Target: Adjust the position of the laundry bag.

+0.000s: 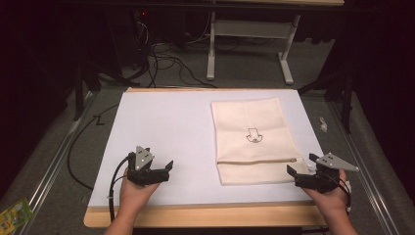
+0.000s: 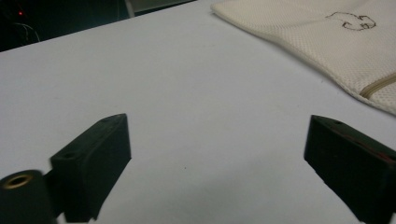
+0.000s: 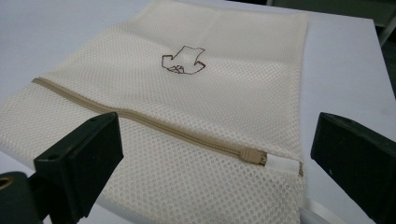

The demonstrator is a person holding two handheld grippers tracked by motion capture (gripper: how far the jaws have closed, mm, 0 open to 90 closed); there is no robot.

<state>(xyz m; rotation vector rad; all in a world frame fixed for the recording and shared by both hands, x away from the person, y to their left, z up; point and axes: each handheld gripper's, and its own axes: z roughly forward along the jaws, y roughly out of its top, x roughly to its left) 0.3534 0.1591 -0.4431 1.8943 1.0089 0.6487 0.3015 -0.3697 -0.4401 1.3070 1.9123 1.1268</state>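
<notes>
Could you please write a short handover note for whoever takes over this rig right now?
Left tool: open, holding nothing, over the bare white sheet, well left of the bag.
Right tool: open, holding nothing, at the near right corner of the mesh bag.
The bag lies flat on the right half of the sheet; its zipper pull sits at the end nearest the right tool.
Done: nothing gripped yet.
Left: probably grasp the pull and work the zipper.

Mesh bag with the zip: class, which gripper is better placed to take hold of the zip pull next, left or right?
Right. The right gripper sits open at the mesh bag beside the zip pull. The left gripper, also open, hangs over the bare white sheet, apart from the bag.
</notes>
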